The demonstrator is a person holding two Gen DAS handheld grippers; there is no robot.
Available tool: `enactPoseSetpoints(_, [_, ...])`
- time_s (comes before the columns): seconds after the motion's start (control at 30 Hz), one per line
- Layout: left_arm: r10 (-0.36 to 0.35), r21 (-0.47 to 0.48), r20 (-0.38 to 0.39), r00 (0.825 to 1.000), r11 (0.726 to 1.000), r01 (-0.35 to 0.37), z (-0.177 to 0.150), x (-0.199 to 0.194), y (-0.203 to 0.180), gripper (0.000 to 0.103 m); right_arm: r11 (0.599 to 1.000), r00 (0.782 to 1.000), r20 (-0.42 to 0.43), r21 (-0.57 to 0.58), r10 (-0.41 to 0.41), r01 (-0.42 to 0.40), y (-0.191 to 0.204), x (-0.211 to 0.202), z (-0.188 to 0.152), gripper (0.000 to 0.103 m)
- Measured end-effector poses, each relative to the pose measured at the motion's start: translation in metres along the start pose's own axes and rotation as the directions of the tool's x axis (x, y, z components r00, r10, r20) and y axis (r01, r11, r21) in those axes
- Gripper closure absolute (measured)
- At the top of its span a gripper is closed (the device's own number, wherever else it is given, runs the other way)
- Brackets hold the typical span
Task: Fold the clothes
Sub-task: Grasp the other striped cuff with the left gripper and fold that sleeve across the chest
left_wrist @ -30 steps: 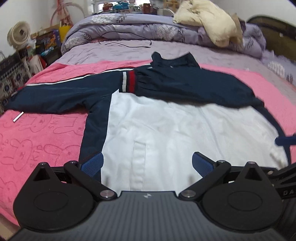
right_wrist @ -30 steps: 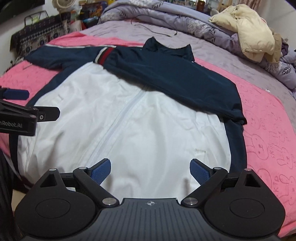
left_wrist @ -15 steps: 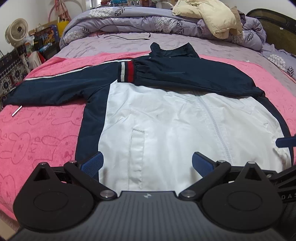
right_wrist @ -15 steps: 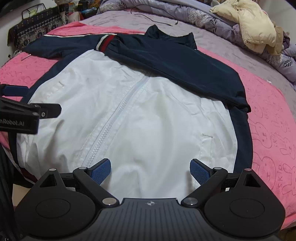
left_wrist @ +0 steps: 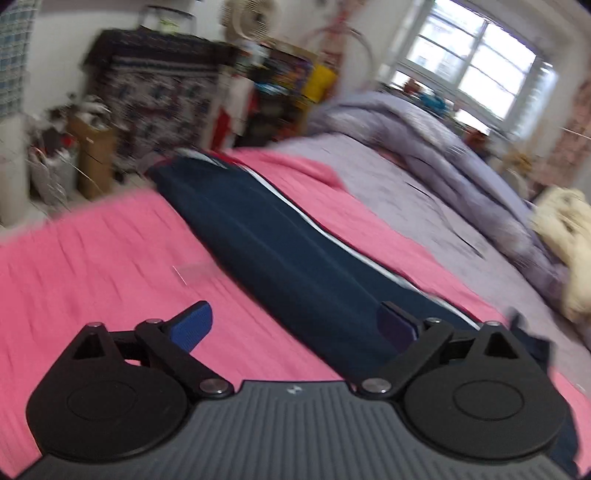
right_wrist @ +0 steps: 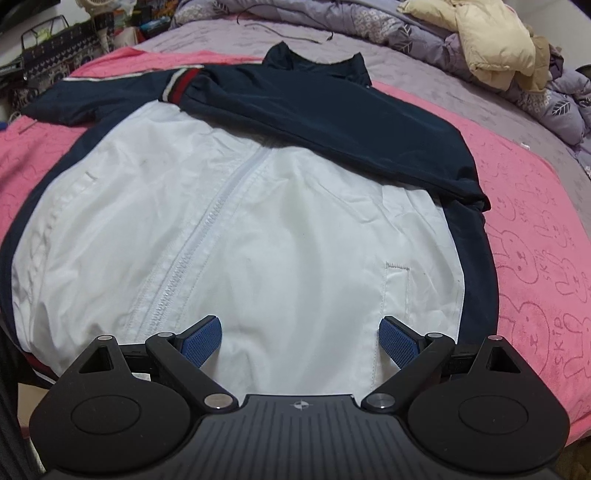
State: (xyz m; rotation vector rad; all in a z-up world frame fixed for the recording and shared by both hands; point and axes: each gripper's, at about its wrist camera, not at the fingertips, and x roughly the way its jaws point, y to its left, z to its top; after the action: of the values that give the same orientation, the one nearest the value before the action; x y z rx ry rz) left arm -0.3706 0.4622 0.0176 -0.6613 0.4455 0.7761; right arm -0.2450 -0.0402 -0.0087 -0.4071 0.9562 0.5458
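A navy and white zip jacket [right_wrist: 295, 221] lies face up on a pink blanket [right_wrist: 535, 240] on a bed. Its right sleeve [right_wrist: 332, 122] is folded across the chest, and the left sleeve [right_wrist: 92, 99] stretches out to the side. My right gripper [right_wrist: 301, 338] hovers open over the white front near the hem, holding nothing. In the blurred left wrist view, my left gripper [left_wrist: 293, 325] looks along the outstretched navy sleeve [left_wrist: 277, 251]. Its jaws are wide but closing. The right pad is over the sleeve and the left pad over the blanket [left_wrist: 92, 266], neither pressing on cloth.
A purple duvet [left_wrist: 424, 147] and a cream garment [right_wrist: 491, 40] are heaped at the far end of the bed. A black cable [right_wrist: 288, 35] lies beyond the collar. Boxes, a patterned cabinet [left_wrist: 147, 92] and a fan stand beside the bed, under a window [left_wrist: 472, 74].
My left gripper has swung off the jacket's white front to the left and rolled, now facing along the outstretched sleeve; it has left the right wrist view. The right gripper has stayed put.
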Motion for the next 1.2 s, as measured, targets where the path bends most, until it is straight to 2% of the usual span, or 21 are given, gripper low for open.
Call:
enactPoseSetpoints(0.1, [0.029, -0.169, 0.036, 0.999, 0.985, -0.022, 0.036, 0.028, 0.048, 0.011, 1.000, 1.000, -0.004, 0.004, -0.018, 0.018, 0.001, 0.004, 0.006, 0.010])
enactPoseSetpoints(0.17, [0.092, -0.268, 0.042, 0.995, 0.960, -0.078, 0.050, 0.049, 0.077, 0.011, 0.999, 0.999, 0.002, 0.013, -0.036, 0.036, 0.002, 0.006, 0.012, 0.010])
enactPoseSetpoints(0.2, [0.143, -0.281, 0.029, 0.989, 0.951, -0.129, 0.056, 0.062, 0.088, 0.014, 0.999, 0.999, 0.004, 0.019, -0.046, 0.046, 0.003, 0.008, 0.016, 0.010])
enactPoseSetpoints(0.3, [0.194, -0.277, 0.021, 0.981, 0.944, -0.181, 0.067, 0.093, 0.102, 0.015, 0.997, 0.998, 0.003, 0.031, -0.070, 0.070, 0.005, 0.016, 0.026, 0.010])
enactPoseSetpoints(0.43, [0.211, -0.279, 0.010, 0.977, 0.939, -0.200, 0.079, 0.126, 0.105, 0.011, 0.996, 0.996, -0.004, 0.031, -0.087, 0.087, 0.008, 0.025, 0.036, 0.007])
enactPoseSetpoints(0.47, [0.226, -0.266, 0.012, 0.974, 0.940, -0.215, 0.081, 0.131, 0.105, 0.020, 0.995, 0.996, -0.003, 0.032, -0.091, 0.091, 0.009, 0.027, 0.038, 0.006])
enactPoseSetpoints(0.5, [0.265, -0.249, 0.008, 0.964, 0.935, -0.255, 0.082, 0.137, 0.102, 0.047, 0.995, 0.995, -0.003, 0.035, -0.096, 0.096, 0.009, 0.028, 0.039, 0.004])
enactPoseSetpoints(0.53, [0.313, -0.244, 0.011, 0.950, 0.922, -0.301, 0.081, 0.139, 0.099, 0.058, 0.994, 0.995, -0.005, 0.043, -0.102, 0.102, 0.008, 0.030, 0.040, 0.003])
enactPoseSetpoints(0.57, [0.300, -0.265, 0.022, 0.954, 0.921, -0.284, 0.081, 0.138, 0.099, 0.079, 0.993, 0.994, -0.006, 0.052, -0.105, 0.105, 0.007, 0.031, 0.040, 0.001])
enactPoseSetpoints(0.6, [0.270, -0.291, 0.033, 0.962, 0.923, -0.250, 0.079, 0.137, 0.098, 0.090, 0.993, 0.995, -0.007, 0.067, -0.101, 0.101, 0.005, 0.032, 0.040, 0.001])
enactPoseSetpoints(0.67, [0.264, -0.268, 0.086, 0.961, 0.935, -0.233, 0.076, 0.127, 0.086, 0.097, 0.991, 0.996, -0.003, 0.096, -0.089, 0.089, 0.002, 0.033, 0.039, 0.001])
enactPoseSetpoints(0.73, [0.254, -0.210, 0.151, 0.955, 0.953, -0.221, 0.073, 0.114, 0.068, 0.098, 0.991, 0.996, 0.005, 0.105, -0.084, 0.083, 0.001, 0.032, 0.037, 0.001])
enactPoseSetpoints(0.87, [0.102, -0.068, 0.235, 0.967, 0.994, -0.089, 0.061, 0.075, 0.010, 0.102, 0.991, 0.996, 0.030, 0.109, -0.080, 0.077, 0.001, 0.030, 0.033, 0.001])
enactPoseSetpoints(0.93, [0.020, 0.005, 0.267, 0.963, 1.000, -0.022, 0.055, 0.056, -0.020, 0.103, 0.990, 0.997, 0.036, 0.121, -0.071, 0.066, 0.000, 0.028, 0.030, 0.001])
enactPoseSetpoints(0.97, [-0.035, 0.068, 0.289, 0.957, 0.998, 0.016, 0.049, 0.046, -0.043, 0.103, 0.990, 0.997, 0.040, 0.125, -0.067, 0.062, -0.001, 0.026, 0.029, 0.001])
enactPoseSetpoints(1.0, [-0.100, 0.152, 0.308, 0.946, 0.987, 0.055, 0.041, 0.036, -0.071, 0.103, 0.990, 0.997, 0.044, 0.127, -0.063, 0.057, -0.002, 0.025, 0.027, 0.001])
enactPoseSetpoints(1.03, [-0.175, 0.245, 0.300, 0.938, 0.964, 0.102, 0.027, 0.025, -0.102, 0.103, 0.990, 0.997, 0.047, 0.130, -0.061, 0.055, -0.003, 0.023, 0.025, 0.002])
enactPoseSetpoints(1.07, [-0.251, 0.337, 0.282, 0.926, 0.930, 0.149, 0.012, 0.015, -0.135, 0.103, 0.989, 0.997, 0.051, 0.136, -0.062, 0.055, -0.004, 0.021, 0.022, 0.002])
enactPoseSetpoints(1.1, [-0.323, 0.425, 0.256, 0.911, 0.884, 0.194, -0.003, 0.005, -0.167, 0.103, 0.988, 0.997, 0.055, 0.142, -0.063, 0.054, -0.006, 0.019, 0.019, 0.002])
enactPoseSetpoints(1.13, [-0.399, 0.507, 0.208, 0.893, 0.824, 0.250, -0.023, -0.006, -0.198, 0.103, 0.987, 0.996, 0.059, 0.150, -0.063, 0.054, -0.008, 0.017, 0.016, 0.002])
enactPoseSetpoints(1.2, [-0.513, 0.624, 0.056, 0.857, 0.688, 0.371, -0.072, -0.022, -0.253, 0.103, 0.982, 0.996, 0.067, 0.180, -0.066, 0.053, -0.016, 0.013, 0.011, 0.003])
